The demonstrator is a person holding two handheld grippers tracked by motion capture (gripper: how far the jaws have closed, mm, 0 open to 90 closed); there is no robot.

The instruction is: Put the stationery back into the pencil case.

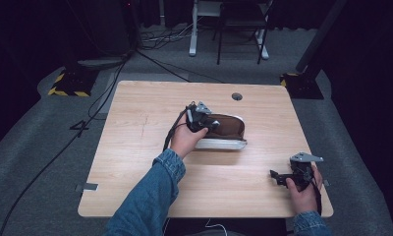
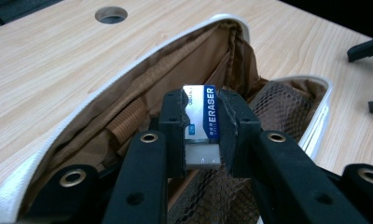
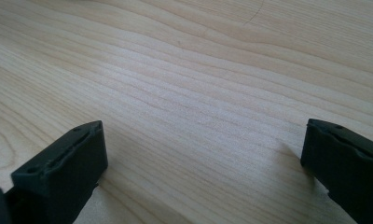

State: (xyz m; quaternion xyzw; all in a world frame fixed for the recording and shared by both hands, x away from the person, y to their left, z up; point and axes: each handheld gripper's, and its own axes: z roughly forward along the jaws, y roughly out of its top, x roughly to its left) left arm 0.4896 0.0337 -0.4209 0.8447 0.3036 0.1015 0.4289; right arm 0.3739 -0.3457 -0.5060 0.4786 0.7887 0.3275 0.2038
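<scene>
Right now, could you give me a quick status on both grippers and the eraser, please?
Left gripper shut on eraser, over the open pencil case. Right gripper open, low over bare table. Nothing in the way.

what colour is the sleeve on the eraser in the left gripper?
Blue band with white "ERASER" lettering on the white block eraser; clearest in the left gripper view.
</scene>
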